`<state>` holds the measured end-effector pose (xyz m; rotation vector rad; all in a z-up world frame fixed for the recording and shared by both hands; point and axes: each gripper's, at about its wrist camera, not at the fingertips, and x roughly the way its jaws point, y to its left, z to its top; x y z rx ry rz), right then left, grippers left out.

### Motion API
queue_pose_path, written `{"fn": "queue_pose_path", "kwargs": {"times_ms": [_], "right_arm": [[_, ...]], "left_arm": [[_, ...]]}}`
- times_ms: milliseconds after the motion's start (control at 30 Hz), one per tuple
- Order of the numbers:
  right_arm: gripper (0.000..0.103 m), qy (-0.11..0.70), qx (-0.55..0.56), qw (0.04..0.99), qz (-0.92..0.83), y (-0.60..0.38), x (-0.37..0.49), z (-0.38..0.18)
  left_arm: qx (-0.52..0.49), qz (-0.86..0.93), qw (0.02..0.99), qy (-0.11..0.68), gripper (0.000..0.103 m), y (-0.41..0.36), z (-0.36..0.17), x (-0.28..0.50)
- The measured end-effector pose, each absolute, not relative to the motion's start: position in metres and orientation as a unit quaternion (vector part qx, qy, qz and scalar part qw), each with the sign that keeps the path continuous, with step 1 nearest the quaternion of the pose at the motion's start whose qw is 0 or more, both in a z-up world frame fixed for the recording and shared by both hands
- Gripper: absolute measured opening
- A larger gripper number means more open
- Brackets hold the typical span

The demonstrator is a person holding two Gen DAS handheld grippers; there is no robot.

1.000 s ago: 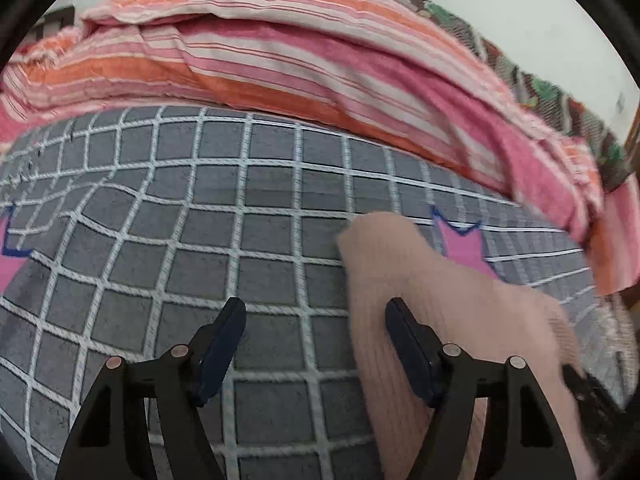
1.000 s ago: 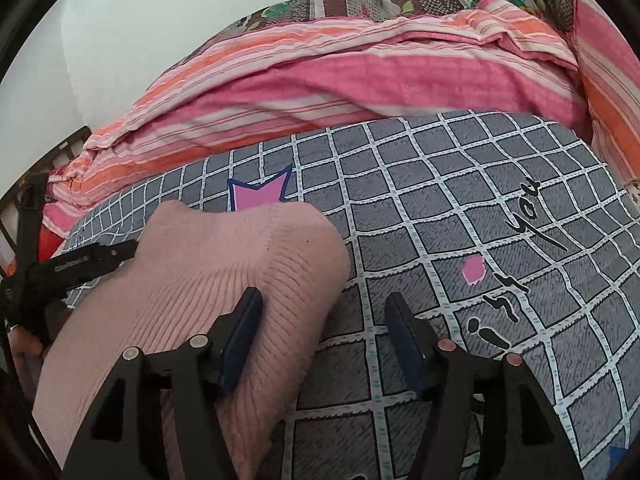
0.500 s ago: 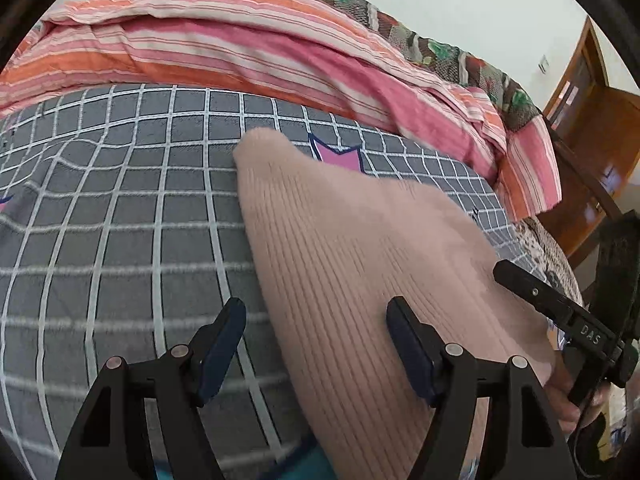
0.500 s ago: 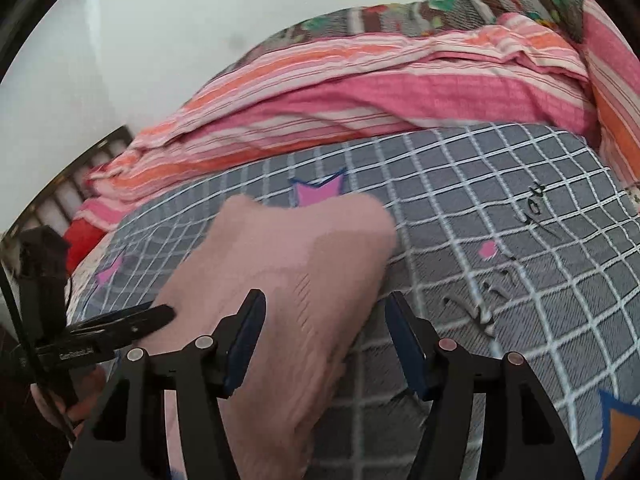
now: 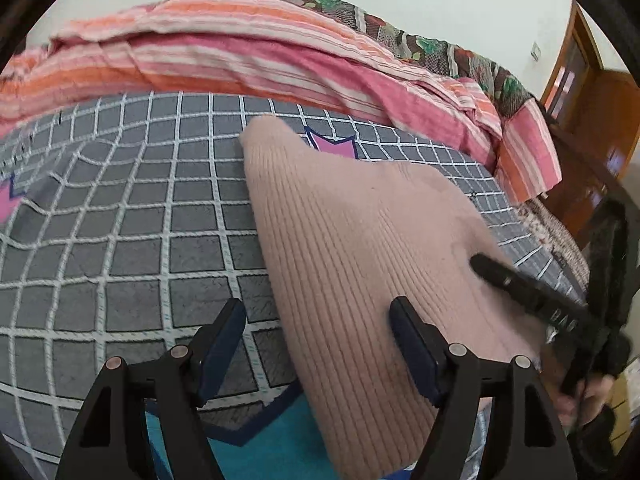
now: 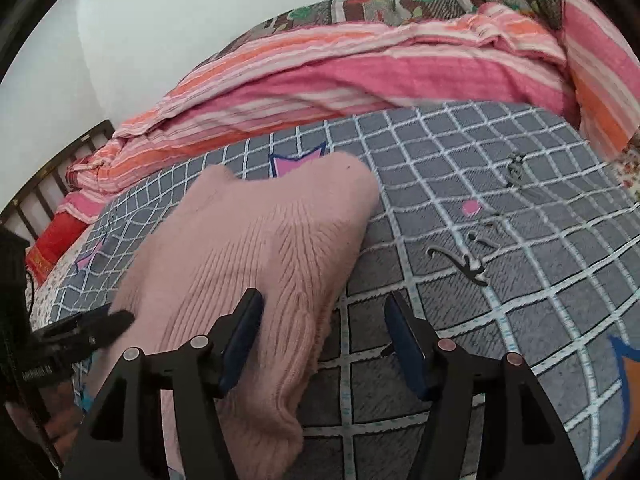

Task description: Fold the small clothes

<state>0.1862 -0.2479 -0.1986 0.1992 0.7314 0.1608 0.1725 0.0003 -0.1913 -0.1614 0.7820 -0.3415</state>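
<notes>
Garment: I saw one pink ribbed knit (image 5: 360,264) lying flat on the bed, its ribs running lengthwise from the near edge toward the striped bedding.
Surface: under it was a grey sheet with a white grid (image 5: 132,216), printed with pink stars and some black lettering.
Left gripper: my left gripper (image 5: 318,350) hung low over the knit's left edge with its jaws opening; the left finger was over bare sheet and the right finger over the knit, with neither pad pressing the cloth.
Right gripper: my right gripper (image 6: 324,340) stood spread over the knit's right edge; the edge of the cloth lay in the gap, and I saw no pinch on it.
Other tool in view: from the left camera, the right gripper's black finger reached in over the knit's right side, with a hand (image 5: 588,396) below it.
Background: a pink and orange striped blanket (image 6: 360,76) was bunched along the far side, with a patterned quilt (image 6: 400,4) behind it.
Room: a wooden door (image 5: 592,120) showed at the right of the left camera's view.
</notes>
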Motion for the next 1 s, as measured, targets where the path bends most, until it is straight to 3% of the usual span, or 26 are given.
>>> {"fn": "queue_pose_path", "kwargs": {"times_ms": [100, 233, 267, 700, 833, 867, 900, 1000], "right_arm": [[0.048, 0.355, 0.091, 0.927, 0.076, -0.242, 0.192, -0.192], [0.02, 0.358, 0.075, 0.927, 0.084, -0.234, 0.201, -0.186], [0.017, 0.351, 0.064, 0.93, 0.088, -0.233, 0.199, -0.182], [0.019, 0.354, 0.025, 0.933, 0.061, -0.228, 0.201, -0.193], [0.03, 0.359, 0.05, 0.928, 0.085, -0.228, 0.204, -0.169], [0.041, 0.353, 0.042, 0.93, 0.09, -0.224, 0.203, -0.166], [0.044, 0.351, 0.03, 0.932, 0.086, -0.22, 0.203, -0.167], [0.041, 0.366, 0.001, 0.929, 0.056, -0.211, 0.21, -0.184]], "left_arm": [[-0.095, -0.165, 0.905, 0.381, 0.075, 0.004, -0.194, 0.173], [-0.11, -0.166, 0.904, 0.377, 0.074, 0.01, -0.19, 0.173], [-0.108, -0.165, 0.909, 0.366, 0.074, 0.011, -0.184, 0.174], [-0.045, -0.119, 0.921, 0.369, 0.074, -0.001, -0.185, 0.196], [-0.061, -0.13, 0.911, 0.386, 0.073, 0.0, -0.178, 0.208], [-0.061, -0.131, 0.908, 0.392, 0.074, -0.003, -0.18, 0.212], [-0.06, -0.131, 0.908, 0.394, 0.074, -0.005, -0.183, 0.214], [-0.064, -0.131, 0.91, 0.389, 0.075, -0.008, -0.19, 0.214]]}}
